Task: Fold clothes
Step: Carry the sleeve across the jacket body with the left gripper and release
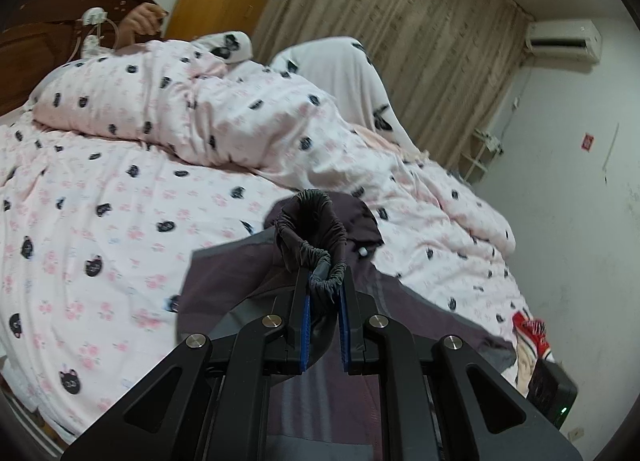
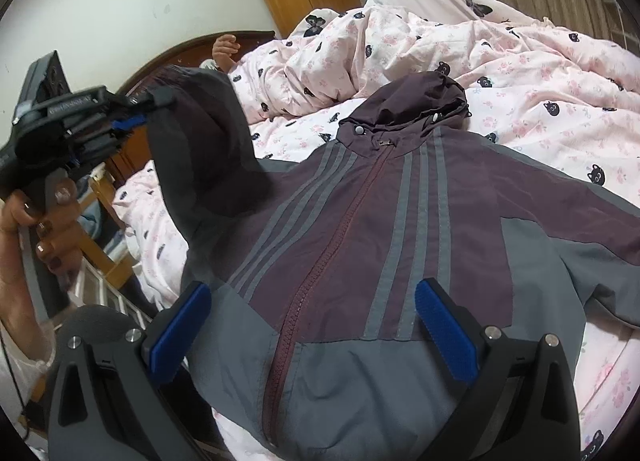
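Observation:
A maroon and grey hooded jacket lies front up on the bed, zipper closed, hood towards the pillows. My left gripper is shut on the elastic cuff of one sleeve. In the right wrist view that sleeve hangs lifted off the bed from the left gripper, which a hand holds. My right gripper is open above the jacket's lower front, its blue pads wide apart with nothing between them. The other sleeve stretches out to the right.
A bunched pink duvet with a cat print lies along the far side of the bed. Another person's hand rests by the dark wooden headboard. A red item and a black device sit at the bed's right edge.

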`<state>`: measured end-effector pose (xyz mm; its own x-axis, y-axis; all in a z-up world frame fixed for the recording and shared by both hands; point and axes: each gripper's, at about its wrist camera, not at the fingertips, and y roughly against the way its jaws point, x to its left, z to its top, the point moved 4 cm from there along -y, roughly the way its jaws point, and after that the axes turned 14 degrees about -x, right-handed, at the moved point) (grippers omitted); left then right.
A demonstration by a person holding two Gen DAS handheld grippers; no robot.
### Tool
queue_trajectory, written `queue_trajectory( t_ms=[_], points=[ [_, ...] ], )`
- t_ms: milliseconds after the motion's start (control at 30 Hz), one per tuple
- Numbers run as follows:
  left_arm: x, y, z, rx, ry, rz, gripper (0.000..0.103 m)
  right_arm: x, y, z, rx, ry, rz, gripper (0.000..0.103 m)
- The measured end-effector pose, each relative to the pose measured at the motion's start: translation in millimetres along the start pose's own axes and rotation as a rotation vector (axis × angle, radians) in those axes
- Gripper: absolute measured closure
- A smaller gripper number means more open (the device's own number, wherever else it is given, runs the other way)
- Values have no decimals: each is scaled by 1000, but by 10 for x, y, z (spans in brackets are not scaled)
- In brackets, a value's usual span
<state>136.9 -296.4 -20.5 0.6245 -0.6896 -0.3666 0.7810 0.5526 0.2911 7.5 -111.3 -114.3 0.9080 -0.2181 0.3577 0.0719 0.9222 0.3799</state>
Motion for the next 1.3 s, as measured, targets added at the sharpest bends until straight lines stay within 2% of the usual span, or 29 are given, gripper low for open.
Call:
queue_trajectory(
  t_ms=[367,600,700,867,1200,1300],
  points=[
    [-363,-273,-455,110,-34,-55,93,-143,119,123,-27,-22,3,0],
    [-411,-352,-722,168,-23,-73,93,-279,182,180,-40,-26,-36,0],
    [-463,-387,-867,206,-29,-89,93,-424,248,249,-70,-58,-75,0],
    [-536,-453,-1114,268,-57,-97,93,-617,285,286,-85,-141,-88,0],
    [-632,-432,-1293,309,-79,-131,93,-583,178,235,-59,-123,-87,0],
    [-719,-423,-1380,322,-151,-126,93,-605,163,227,-57,-134,-89,0]
  ],
)
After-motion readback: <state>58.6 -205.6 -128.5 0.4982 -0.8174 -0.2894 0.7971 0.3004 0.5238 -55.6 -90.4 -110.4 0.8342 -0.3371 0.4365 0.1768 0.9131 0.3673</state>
